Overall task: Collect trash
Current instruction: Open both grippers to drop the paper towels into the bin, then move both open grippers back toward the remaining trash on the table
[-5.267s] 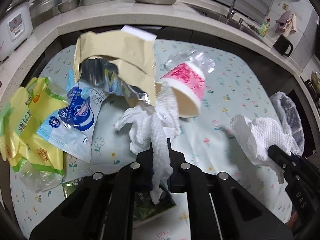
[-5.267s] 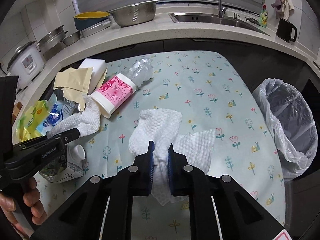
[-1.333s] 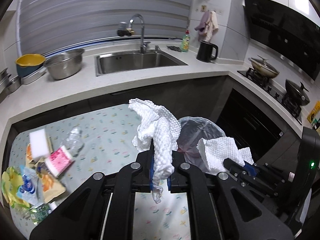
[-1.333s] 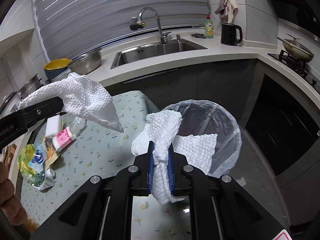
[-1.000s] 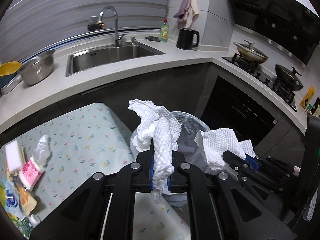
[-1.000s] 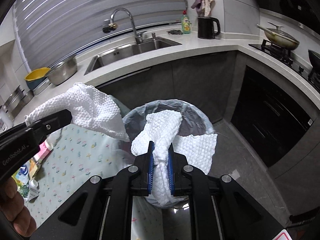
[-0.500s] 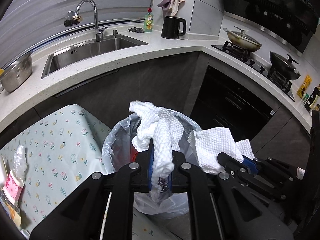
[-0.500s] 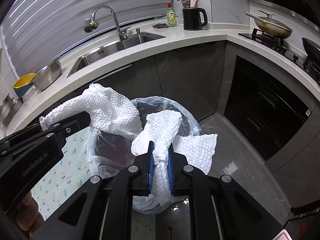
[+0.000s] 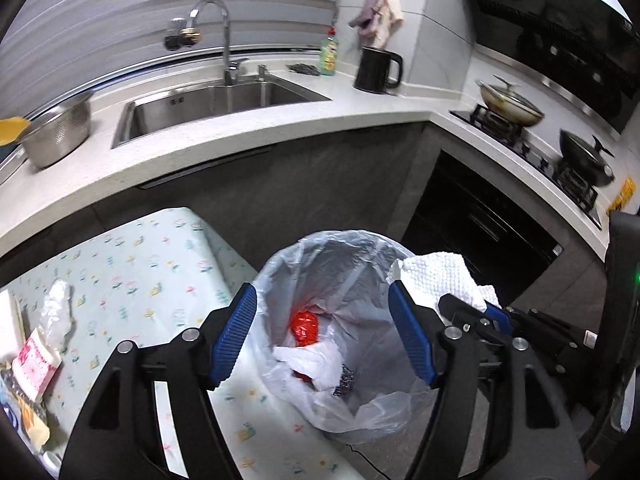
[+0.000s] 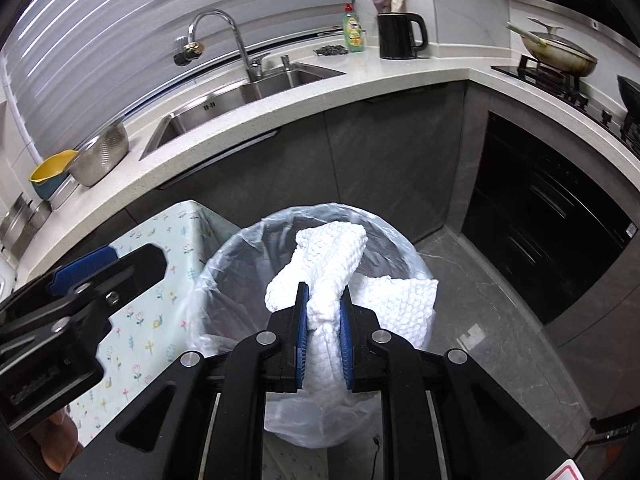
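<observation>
My left gripper (image 9: 322,292) hangs over the bin (image 9: 280,264), a bin lined with a clear bag; its jaws are opening wide with nothing between them. A white paper towel (image 9: 308,364) lies inside on red trash (image 9: 304,328). My right gripper (image 10: 324,292) holds a second crumpled paper towel (image 10: 332,256) over the same bin (image 10: 240,240). Its jaws are starting to open, but the blue pads still touch the towel. In the left wrist view, the right gripper (image 9: 460,308) is at the bin's right rim. The left gripper (image 10: 116,266) is at the left in the right wrist view.
The floral-clothed table (image 9: 140,264) borders the bin on the left, with a pink cup (image 9: 34,360) and crumpled plastic (image 9: 58,312) at its far end. Behind run the counter (image 9: 280,128), sink (image 9: 208,100) and black kettle (image 9: 376,70); the stove (image 9: 508,116) is at right.
Both grippers swung from the table to above the bin. The left jaws have opened and their paper towel has dropped into the bin. The right still holds its towel.
</observation>
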`<state>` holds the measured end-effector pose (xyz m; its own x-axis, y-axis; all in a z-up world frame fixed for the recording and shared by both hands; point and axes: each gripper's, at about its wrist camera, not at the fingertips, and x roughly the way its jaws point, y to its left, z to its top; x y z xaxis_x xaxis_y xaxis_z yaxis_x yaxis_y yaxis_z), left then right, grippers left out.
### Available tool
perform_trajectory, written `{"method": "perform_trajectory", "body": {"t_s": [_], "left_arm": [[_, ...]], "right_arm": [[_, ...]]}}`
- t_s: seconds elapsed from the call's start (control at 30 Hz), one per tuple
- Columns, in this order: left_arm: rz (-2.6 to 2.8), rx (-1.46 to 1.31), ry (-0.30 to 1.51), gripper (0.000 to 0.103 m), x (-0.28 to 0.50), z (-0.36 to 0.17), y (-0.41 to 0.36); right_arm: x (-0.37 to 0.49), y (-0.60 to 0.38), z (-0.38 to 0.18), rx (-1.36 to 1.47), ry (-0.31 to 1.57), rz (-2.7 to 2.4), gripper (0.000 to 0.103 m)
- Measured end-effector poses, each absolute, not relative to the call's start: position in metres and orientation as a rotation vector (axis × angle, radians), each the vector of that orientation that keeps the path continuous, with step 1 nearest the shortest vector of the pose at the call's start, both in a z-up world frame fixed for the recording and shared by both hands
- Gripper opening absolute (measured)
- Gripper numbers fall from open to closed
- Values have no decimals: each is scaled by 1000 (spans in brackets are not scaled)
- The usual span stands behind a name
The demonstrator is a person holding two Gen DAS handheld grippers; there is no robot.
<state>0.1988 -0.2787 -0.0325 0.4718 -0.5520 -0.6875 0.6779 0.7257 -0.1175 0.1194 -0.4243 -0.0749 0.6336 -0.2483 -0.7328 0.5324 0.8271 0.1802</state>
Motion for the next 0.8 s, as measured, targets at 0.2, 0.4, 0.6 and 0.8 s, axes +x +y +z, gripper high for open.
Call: {"method": "perform_trajectory", "body": {"t_s": [0.2, 0.4, 0.6, 0.8], "left_arm": [[-695, 153, 760, 71, 205, -28, -250], [-643, 117, 758, 72, 208, -22, -220], [-599, 103, 734, 71, 200, -10, -189], [-552, 101, 685, 81, 179, 6, -151]], "right_arm": [[132, -412, -65, 369, 725, -461, 55], [130, -397, -50, 354, 707, -443, 57], [118, -369, -32, 315, 695, -427, 61], [101, -330, -9, 278, 680, -376, 64]]}}
